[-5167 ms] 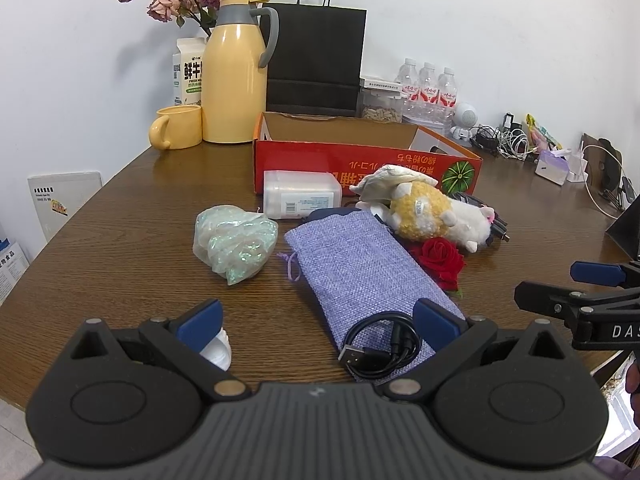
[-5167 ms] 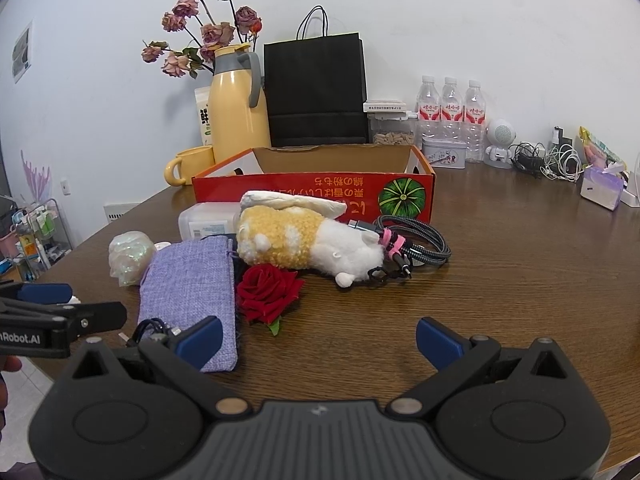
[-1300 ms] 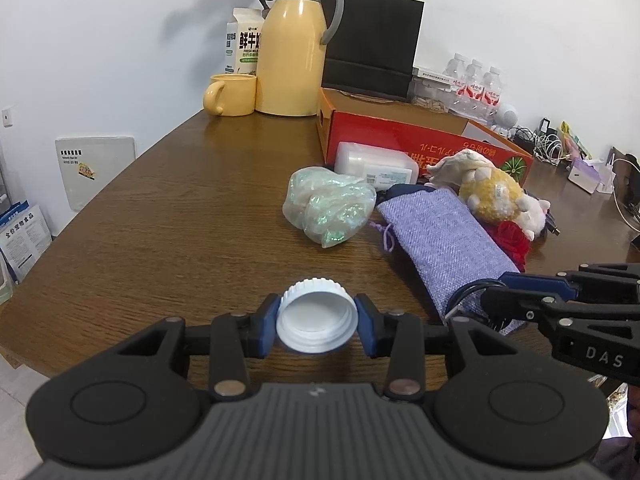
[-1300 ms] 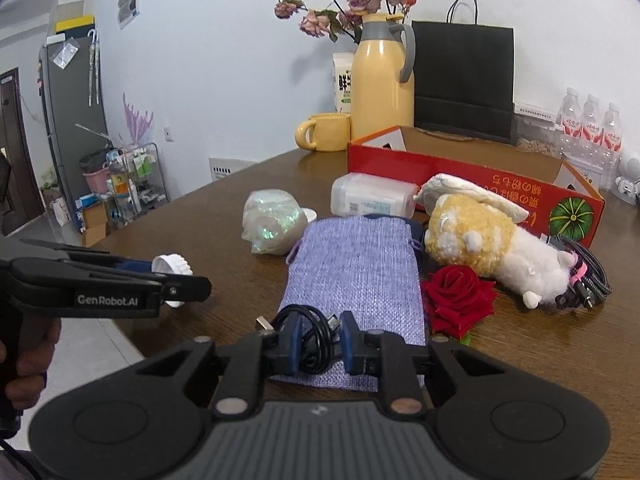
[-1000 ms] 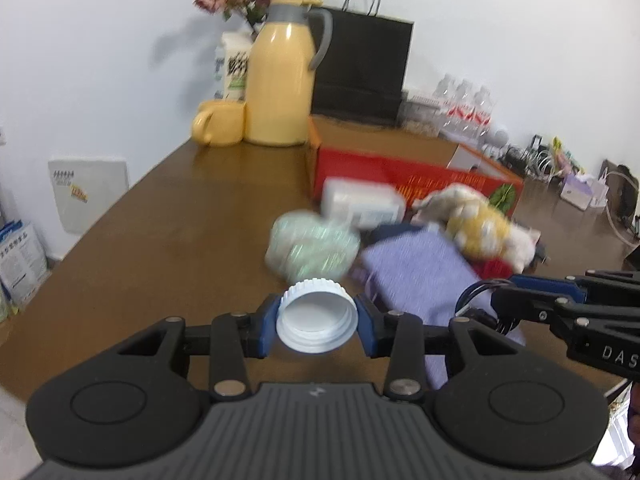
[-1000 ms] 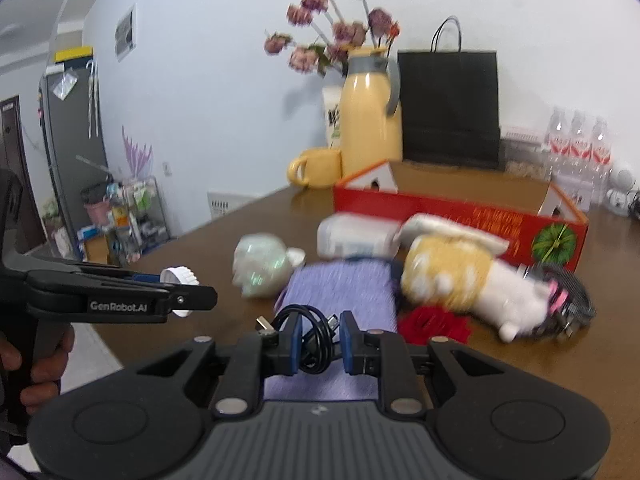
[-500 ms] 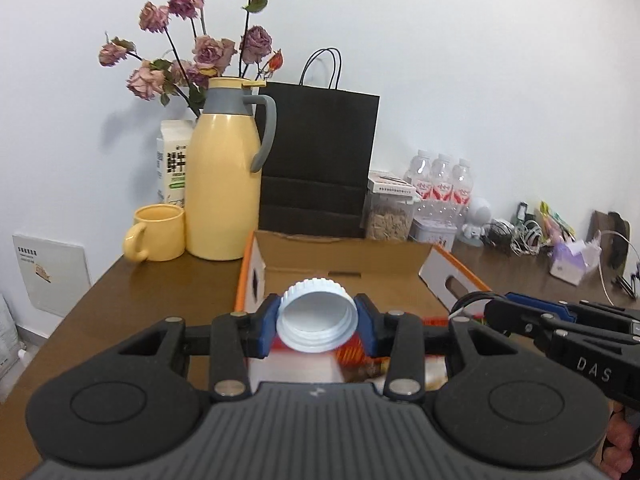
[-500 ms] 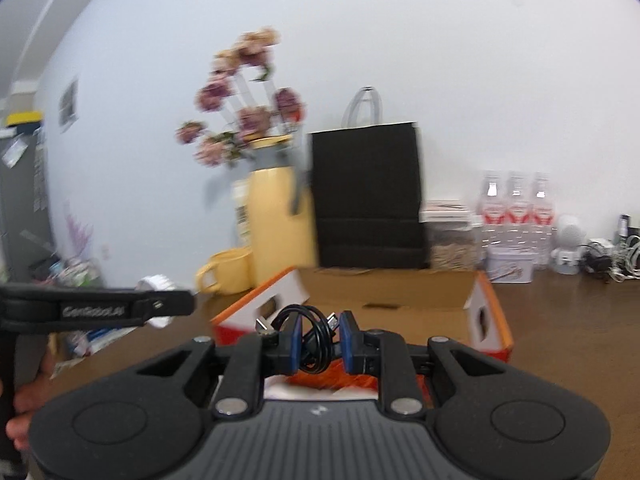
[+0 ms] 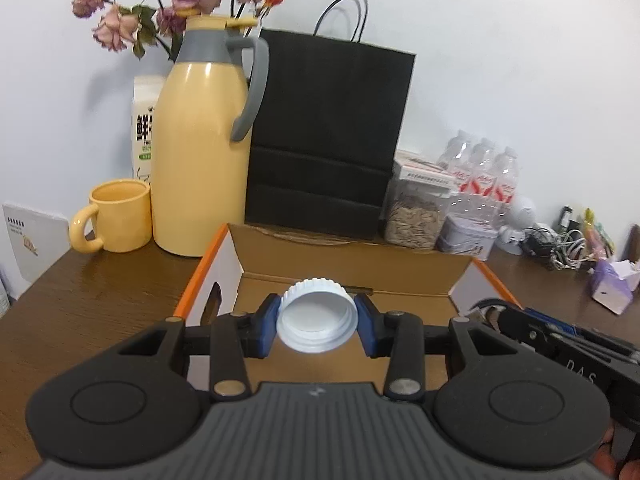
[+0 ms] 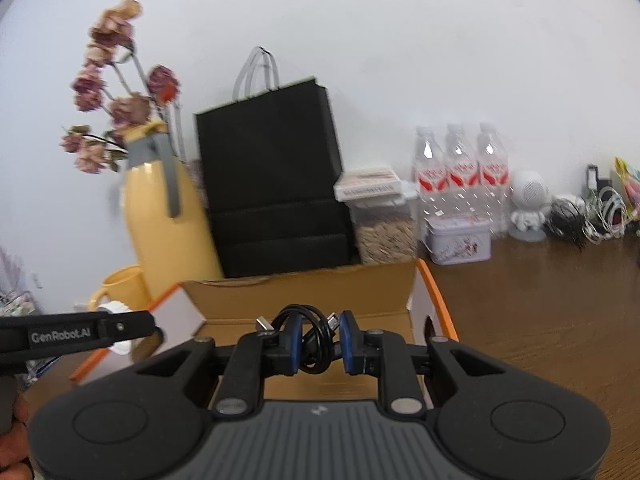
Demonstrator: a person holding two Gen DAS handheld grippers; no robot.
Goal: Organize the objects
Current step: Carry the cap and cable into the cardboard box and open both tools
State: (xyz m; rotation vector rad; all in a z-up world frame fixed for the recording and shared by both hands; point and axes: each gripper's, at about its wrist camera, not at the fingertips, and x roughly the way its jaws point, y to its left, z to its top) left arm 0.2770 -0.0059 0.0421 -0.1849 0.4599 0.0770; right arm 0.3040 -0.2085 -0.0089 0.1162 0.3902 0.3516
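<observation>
Carrying two small things to the cardboard box (image 9: pixel 352 258) looks like the step in hand, and doing it well means getting each gripper fully past the near wall before letting go. The left gripper (image 9: pixel 318 322) has its blue pads pinching a white bottle cap (image 9: pixel 318 316) by its ribbed sides, open side toward the camera, and it hangs over the box's brown inside. The right gripper (image 10: pixel 318 342) has its jaws pressed close on a coiled black cable (image 10: pixel 316 338), whose plugs stick out to either side of the pads. My judgement is that the cap should go low before release, since it could roll or bounce off the floor of the box, and the cable should be dropped clear of the cap so the coil does not spring over the rim. The two tools sit close side by side, so spreading one at a time would avoid a knock.

As for containers, the box shows only bare cardboard where its inside is visible, though the grippers hide much of it. Behind it stand a yellow mug (image 9: pixel 116 222), a yellow thermos (image 9: pixel 200 152), a black paper bag (image 9: pixel 328 136) whose contents cannot be seen, and a clear jar (image 9: pixel 416 220) holding what look like seeds
</observation>
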